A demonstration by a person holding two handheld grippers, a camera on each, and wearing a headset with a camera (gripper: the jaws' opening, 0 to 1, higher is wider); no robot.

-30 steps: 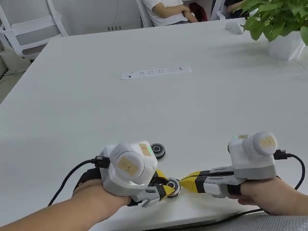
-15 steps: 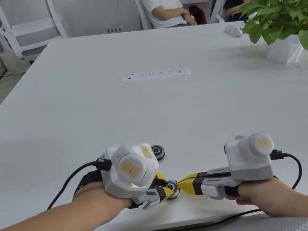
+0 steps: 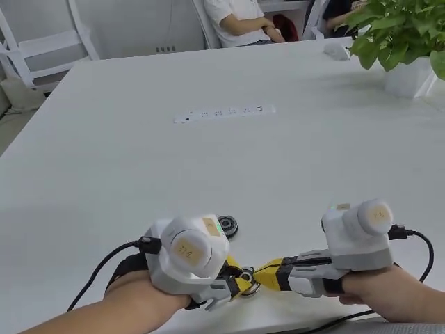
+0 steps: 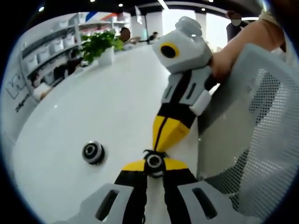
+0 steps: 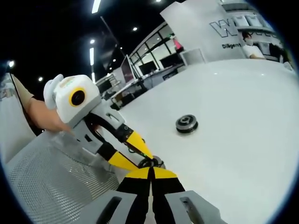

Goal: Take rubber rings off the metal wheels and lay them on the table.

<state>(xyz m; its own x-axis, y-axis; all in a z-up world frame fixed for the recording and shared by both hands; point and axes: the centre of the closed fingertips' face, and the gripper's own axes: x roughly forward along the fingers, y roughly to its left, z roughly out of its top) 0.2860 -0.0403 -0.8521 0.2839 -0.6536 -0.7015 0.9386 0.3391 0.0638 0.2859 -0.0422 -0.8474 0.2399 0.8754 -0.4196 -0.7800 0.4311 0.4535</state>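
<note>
1. Rubber ring [image 4: 153, 154] is the dark band around the small metal wheel [image 4: 153, 162], which sits between the two tools at the near edge of the bench [image 3: 208, 160]. I cannot tell whether the wheel is lifted or resting on the bench.
2. Left tongs [image 3: 238, 280] are closed on that wheel, with one yellow tip on either side of it in the left gripper view. This grip looks like the anchor, so it should be firm and square and should not let the wheel roll.
3. Right tongs [image 5: 150, 171] have their jaws almost together, tips meeting at the wheel's rim. The detail is too small to tell whether rubber is nipped between them or they only touch it.
4. Step in hand, as I judge it, is peeling the ring off. Catch the band alone at its edge, not the metal. Then pull along the wheel's axis rather than sideways, so the rubber rolls over the rim instead of snapping back.
5. Likely risks are the rubber slipping from the narrow tips, or the wheel twisting out of the left grip under the pull. A slow, steady draw suits.
6. Second wheel [image 3: 226, 225] lies flat on the bench just beyond the left tool. It is dark-rimmed and apparently has its ring on, so lay the freed ring clear of it.
</note>
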